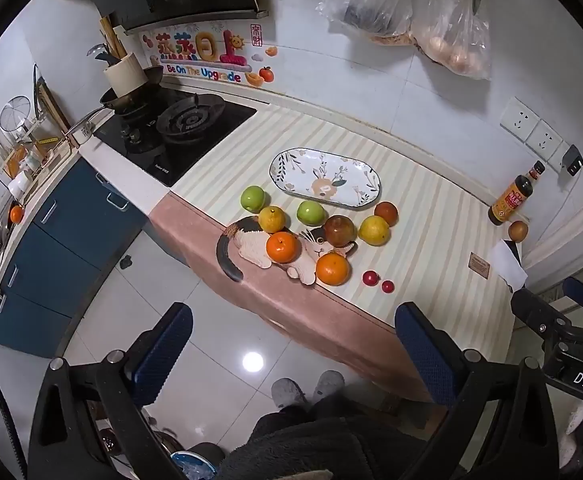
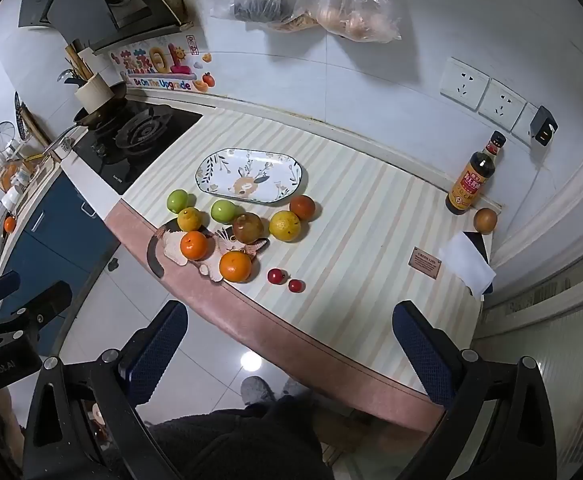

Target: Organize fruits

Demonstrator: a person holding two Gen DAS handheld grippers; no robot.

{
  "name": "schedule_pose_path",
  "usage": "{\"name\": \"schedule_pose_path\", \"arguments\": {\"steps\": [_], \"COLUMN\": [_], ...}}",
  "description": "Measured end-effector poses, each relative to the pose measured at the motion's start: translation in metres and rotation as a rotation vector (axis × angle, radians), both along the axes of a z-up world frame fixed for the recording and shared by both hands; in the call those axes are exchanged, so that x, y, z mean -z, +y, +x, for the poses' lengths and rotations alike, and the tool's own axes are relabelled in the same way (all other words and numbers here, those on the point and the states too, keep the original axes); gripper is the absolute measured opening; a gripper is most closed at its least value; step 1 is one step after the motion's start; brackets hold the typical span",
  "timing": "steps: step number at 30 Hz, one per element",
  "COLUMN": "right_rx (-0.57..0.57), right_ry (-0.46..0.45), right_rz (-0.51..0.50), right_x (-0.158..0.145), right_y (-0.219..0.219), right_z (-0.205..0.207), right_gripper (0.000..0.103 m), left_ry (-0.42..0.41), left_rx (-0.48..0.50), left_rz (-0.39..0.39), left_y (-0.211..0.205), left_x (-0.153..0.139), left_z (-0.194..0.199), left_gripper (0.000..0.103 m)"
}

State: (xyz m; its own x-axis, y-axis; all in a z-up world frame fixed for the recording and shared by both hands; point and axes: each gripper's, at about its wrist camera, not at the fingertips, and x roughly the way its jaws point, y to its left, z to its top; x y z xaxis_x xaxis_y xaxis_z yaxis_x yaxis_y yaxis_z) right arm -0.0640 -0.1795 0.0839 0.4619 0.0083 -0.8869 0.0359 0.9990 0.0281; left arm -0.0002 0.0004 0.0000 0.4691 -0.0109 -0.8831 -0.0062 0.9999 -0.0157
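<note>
A cluster of fruit lies on the striped counter in front of an empty oval floral plate (image 1: 325, 176) (image 2: 249, 175): two green apples (image 1: 253, 198) (image 2: 177, 201), two oranges (image 1: 283, 247) (image 2: 235, 266), yellow citrus (image 1: 374, 230) (image 2: 284, 225), a brownish fruit (image 1: 339, 230) (image 2: 247, 227), a reddish orange (image 1: 386, 213) (image 2: 302, 207) and two small red fruits (image 1: 370, 278) (image 2: 275, 276). My left gripper (image 1: 291, 344) and right gripper (image 2: 291, 340) are both open and empty, held back over the floor before the counter's front edge.
A cat-shaped mat (image 1: 251, 244) lies under the near oranges. A dark sauce bottle (image 2: 471, 180) and a brown round fruit (image 2: 485, 220) stand at the right, with white paper (image 2: 467, 264). A gas stove (image 1: 179, 132) sits left. Plastic bags (image 1: 411, 12) hang on the wall.
</note>
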Motion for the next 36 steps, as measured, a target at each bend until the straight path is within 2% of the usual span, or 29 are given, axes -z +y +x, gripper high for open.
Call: {"name": "schedule_pose_path", "arguments": {"steps": [22,36], "right_rx": [0.009,0.007], "right_ry": [-0.003,-0.006], "right_rz": [-0.011,-0.013], "right_x": [-0.003,-0.002], "right_y": [-0.001,-0.002], "right_z": [0.017,0.012], "right_gripper": [0.103,0.103], "left_ry": [-0.005,-0.01], "left_rx": [0.003,0.009], "left_rz": [0.019,0.034], "left_y": [0.005,-0.001], "left_x": [0.002,0.004], "left_z": [0.001,0.006], "left_gripper": [0.103,0.103]}}
